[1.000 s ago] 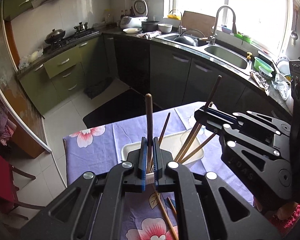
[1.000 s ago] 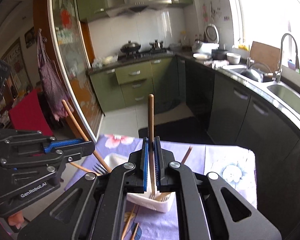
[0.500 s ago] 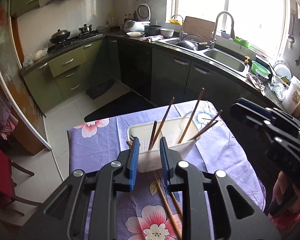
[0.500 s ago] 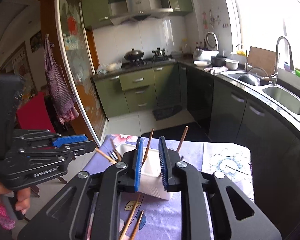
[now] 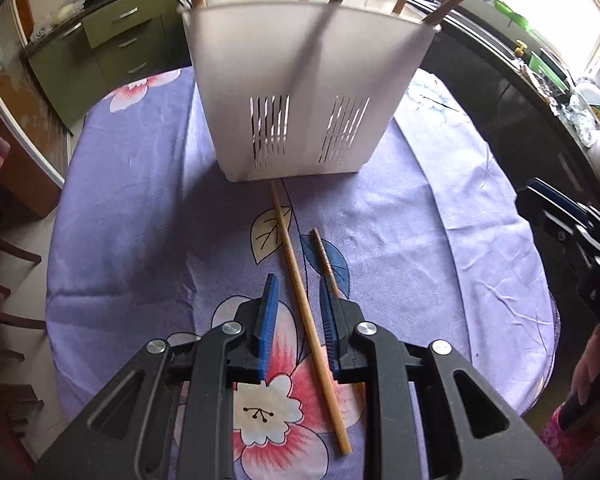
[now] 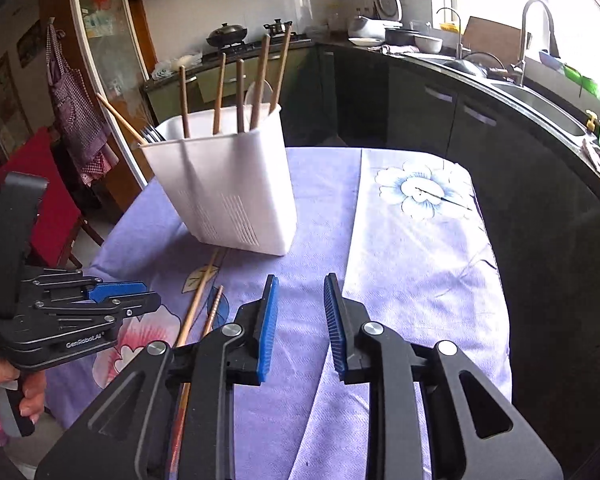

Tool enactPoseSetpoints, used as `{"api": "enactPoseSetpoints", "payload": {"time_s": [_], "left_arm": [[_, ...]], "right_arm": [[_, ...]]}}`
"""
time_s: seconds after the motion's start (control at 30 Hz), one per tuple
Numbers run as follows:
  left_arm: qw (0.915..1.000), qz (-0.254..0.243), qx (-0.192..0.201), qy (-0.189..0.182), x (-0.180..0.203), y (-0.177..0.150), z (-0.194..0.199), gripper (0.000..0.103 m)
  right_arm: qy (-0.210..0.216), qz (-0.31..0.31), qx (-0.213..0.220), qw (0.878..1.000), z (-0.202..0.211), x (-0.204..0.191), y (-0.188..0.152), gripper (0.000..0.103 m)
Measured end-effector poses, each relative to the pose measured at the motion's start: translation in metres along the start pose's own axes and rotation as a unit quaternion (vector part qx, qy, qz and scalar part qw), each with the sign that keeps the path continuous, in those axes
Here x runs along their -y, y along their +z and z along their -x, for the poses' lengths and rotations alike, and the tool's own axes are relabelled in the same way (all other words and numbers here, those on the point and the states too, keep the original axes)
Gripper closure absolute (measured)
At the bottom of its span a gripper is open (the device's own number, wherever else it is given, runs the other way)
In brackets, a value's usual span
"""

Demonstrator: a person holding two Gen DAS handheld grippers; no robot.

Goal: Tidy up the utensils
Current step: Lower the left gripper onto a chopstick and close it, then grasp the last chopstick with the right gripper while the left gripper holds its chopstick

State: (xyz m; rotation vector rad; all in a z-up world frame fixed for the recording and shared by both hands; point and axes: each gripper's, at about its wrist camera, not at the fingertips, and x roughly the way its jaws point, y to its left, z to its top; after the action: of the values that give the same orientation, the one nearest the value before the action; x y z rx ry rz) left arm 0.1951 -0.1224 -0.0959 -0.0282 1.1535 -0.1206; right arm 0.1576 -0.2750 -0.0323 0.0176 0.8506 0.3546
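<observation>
A white slotted utensil holder (image 5: 300,92) stands on the purple flowered tablecloth (image 5: 140,220) with several chopsticks upright in it. In front of it lie a long pale chopstick (image 5: 288,240) and a shorter dark chopstick (image 5: 322,256). My left gripper (image 5: 298,280) is low over the cloth, open, and the pale chopstick runs between its pads untouched. The dark one passes behind its right finger. In the right wrist view the holder (image 6: 228,184) is ahead to the left. My right gripper (image 6: 301,280) hovers over bare cloth, its jaws opening with nothing between them. The left gripper (image 6: 140,296) shows at the left.
The table's right edge (image 6: 496,280) drops off toward dark kitchen cabinets (image 6: 440,112) and a sink (image 6: 540,96). A red chair (image 6: 40,184) stands left of the table. A person's hand (image 6: 20,392) holds the left gripper's handle.
Each gripper was shut on a chopstick above the holder, then let it go into the holder and opened. Both have since come down toward the table; the left now straddles the pale chopstick.
</observation>
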Motion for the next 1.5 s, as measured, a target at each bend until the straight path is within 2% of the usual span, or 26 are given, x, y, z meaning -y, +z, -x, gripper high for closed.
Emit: {"api": "enactPoseSetpoints", "payload": {"time_s": [0.2,0.5,0.57,0.6,0.7,0.83,1.1,1.27,1.47,1.5], "left_arm": [[0.9992,0.031,-0.017,0.017,-0.008,0.011,-0.037,0.083],[0.9988,0.028,-0.025,0.032,-0.007,0.014,-0.054,0.083],[0.9987,0.027,-0.026,0.035,-0.007,0.014,-0.055,0.087],[0.9987,0.026,-0.026,0.037,-0.007,0.014,-0.055,0.093],[0.9988,0.027,-0.025,0.032,-0.01,0.015,-0.054,0.096],[0.9991,0.035,-0.008,0.023,-0.023,0.013,-0.042,0.097],[0.9984,0.043,0.035,0.009,-0.053,0.0,0.007,0.097],[0.9978,0.04,0.054,0.004,-0.062,-0.009,0.03,0.097],[0.9978,0.032,0.058,-0.006,-0.063,-0.015,0.037,0.097],[0.9978,0.031,0.058,-0.008,-0.062,-0.015,0.038,0.097]], "right_arm": [[0.003,0.002,-0.008,1.0,-0.008,0.008,-0.01,0.079],[-0.004,0.0,-0.028,1.0,-0.03,0.001,-0.005,0.079],[-0.007,0.001,-0.041,0.999,-0.039,-0.002,-0.007,0.079],[-0.007,0.002,-0.047,0.999,-0.044,-0.004,-0.008,0.079],[-0.003,0.009,-0.063,0.998,-0.059,-0.012,-0.011,0.079],[0.024,0.012,-0.089,0.996,-0.081,-0.03,-0.015,0.079],[0.039,0.049,-0.14,0.988,-0.119,-0.076,-0.019,0.079],[0.016,0.063,-0.155,0.986,-0.137,-0.094,-0.019,0.079],[-0.018,0.085,-0.157,0.984,-0.147,-0.112,-0.017,0.077],[-0.019,0.087,-0.157,0.983,-0.147,-0.114,-0.018,0.081]]}}
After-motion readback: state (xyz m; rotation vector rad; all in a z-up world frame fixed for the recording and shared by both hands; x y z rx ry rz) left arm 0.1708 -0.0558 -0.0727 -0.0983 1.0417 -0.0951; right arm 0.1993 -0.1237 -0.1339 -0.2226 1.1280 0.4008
